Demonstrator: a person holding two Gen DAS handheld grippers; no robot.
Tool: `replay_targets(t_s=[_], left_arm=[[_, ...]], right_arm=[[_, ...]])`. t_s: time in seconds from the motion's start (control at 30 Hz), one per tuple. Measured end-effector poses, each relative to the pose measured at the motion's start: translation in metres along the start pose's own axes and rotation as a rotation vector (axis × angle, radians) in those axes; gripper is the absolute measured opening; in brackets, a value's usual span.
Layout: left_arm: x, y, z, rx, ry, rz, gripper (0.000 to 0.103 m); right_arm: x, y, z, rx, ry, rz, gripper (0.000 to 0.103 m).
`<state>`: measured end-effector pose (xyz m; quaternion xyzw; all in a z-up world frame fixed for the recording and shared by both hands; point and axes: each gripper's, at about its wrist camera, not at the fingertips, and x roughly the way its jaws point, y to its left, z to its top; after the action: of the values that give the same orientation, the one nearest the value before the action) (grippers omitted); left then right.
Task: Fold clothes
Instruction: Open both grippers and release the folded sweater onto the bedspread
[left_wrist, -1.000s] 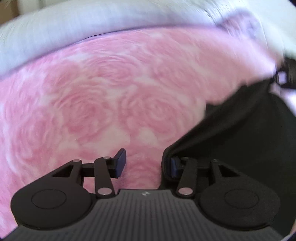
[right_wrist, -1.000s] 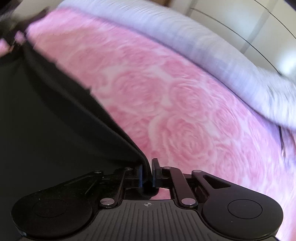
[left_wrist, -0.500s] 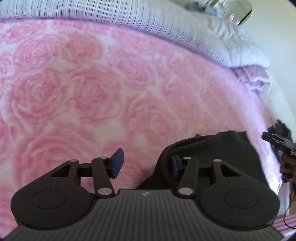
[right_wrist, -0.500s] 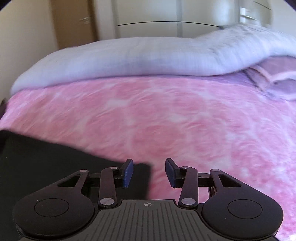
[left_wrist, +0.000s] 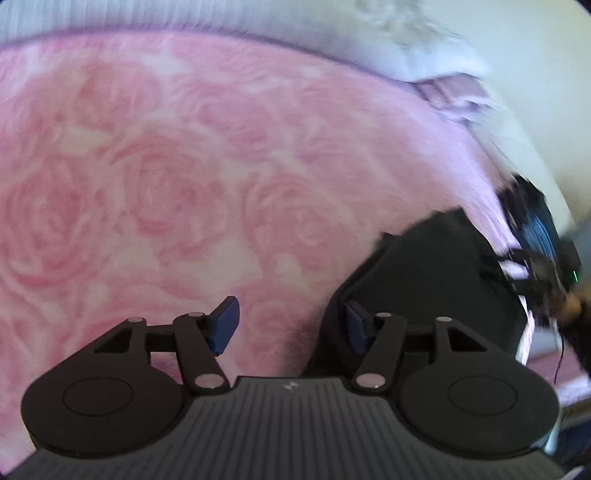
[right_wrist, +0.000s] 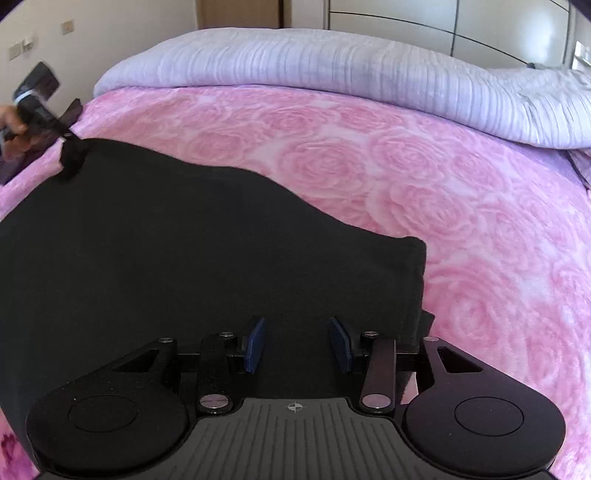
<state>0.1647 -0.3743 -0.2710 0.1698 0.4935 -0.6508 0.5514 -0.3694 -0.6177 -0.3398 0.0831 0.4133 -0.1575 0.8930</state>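
Note:
A black garment (right_wrist: 184, 240) lies spread on the pink rose blanket (right_wrist: 443, 177). My right gripper (right_wrist: 298, 343) hovers over its near right part, open, with only flat cloth below the blue pads. My left gripper (left_wrist: 291, 326) has its jaws opening; the garment's bunched corner (left_wrist: 424, 280) drapes against the right pad (left_wrist: 356, 328) and is not pinched, and pink blanket (left_wrist: 184, 184) shows in the gap. In the right wrist view the left gripper (right_wrist: 55, 125), held by a hand, sits at the garment's far left corner. The right gripper's body (left_wrist: 535, 240) is blurred at the edge of the left wrist view.
A rolled lilac striped duvet (right_wrist: 332, 66) lies across the far end of the bed. A folded purple cloth (left_wrist: 450, 92) sits by it. Wardrobe doors (right_wrist: 480, 26) and a wall (right_wrist: 110, 37) stand behind the bed.
My right gripper has let go of the garment's edge and opened; the cloth now lies flat beneath it. My left jaws stand wider, and that view has swung across the bed.

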Motion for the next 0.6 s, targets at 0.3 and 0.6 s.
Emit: replay_targets(t_s=[0.3, 0.6], left_arm=[[-0.049, -0.038, -0.028, 0.055, -0.136, 0.114, 0.056], [0.018, -0.071, -0.084, 0.125, 0.005, 0.201, 0.053]], right_arm=[[-0.01, 0.024, 0.003, -0.064, -0.027, -0.027, 0.043], [-0.023, 0.03, -0.032, -0.006, -0.018, 0.0, 0.043]])
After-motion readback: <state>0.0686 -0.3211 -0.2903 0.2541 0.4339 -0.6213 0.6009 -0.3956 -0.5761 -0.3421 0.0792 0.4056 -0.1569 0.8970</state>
